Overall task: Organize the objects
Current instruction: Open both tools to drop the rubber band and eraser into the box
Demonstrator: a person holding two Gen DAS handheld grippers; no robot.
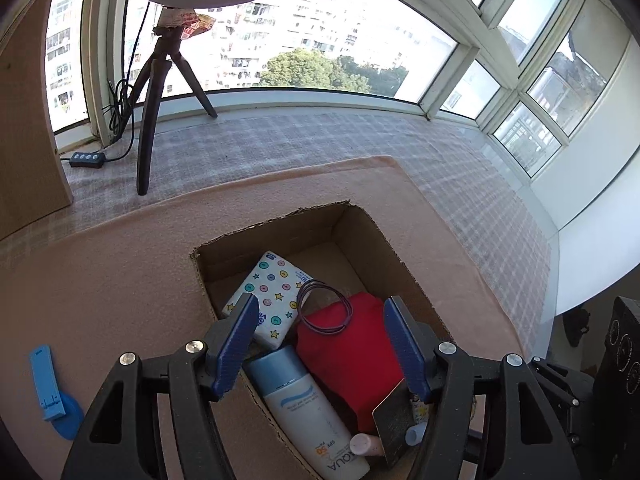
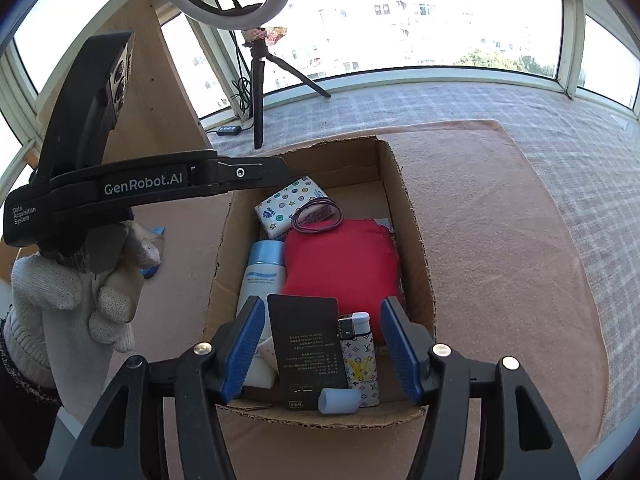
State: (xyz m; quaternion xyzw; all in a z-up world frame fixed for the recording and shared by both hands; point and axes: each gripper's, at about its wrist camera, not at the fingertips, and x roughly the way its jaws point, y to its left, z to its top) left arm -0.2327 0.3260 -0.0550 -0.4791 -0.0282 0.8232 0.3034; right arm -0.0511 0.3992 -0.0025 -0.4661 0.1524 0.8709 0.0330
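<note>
1. Left gripper point(image 1: 320, 344): fingers spread wide and holding nothing, poised above the cardboard box point(image 1: 360, 232), over the sunscreen bottle point(image 1: 308, 412) and the red pouch point(image 1: 352, 356).
2. Right gripper point(image 2: 322, 344): fingers likewise spread and empty, above the near end of the box, framing the black card point(image 2: 306, 356) and the patterned lighter point(image 2: 358, 356).
3. Box contents: a tissue pack point(image 2: 290, 206) at the far end, purple hair ties point(image 2: 318, 216) lying partly on the pouch, and a small pale blue cap point(image 2: 338, 400) against the near wall.
4. Outside the box: a blue phone stand point(image 1: 50, 388) lies on the pink mat point(image 1: 100, 280), to the left.
5. Risk: the stand appears to be the one item left out; a flat thing on soft cloth may slip from the pads or drag the mat.
6. Risk: the box is crowded, so a careless drop could tip the leaning card.
</note>
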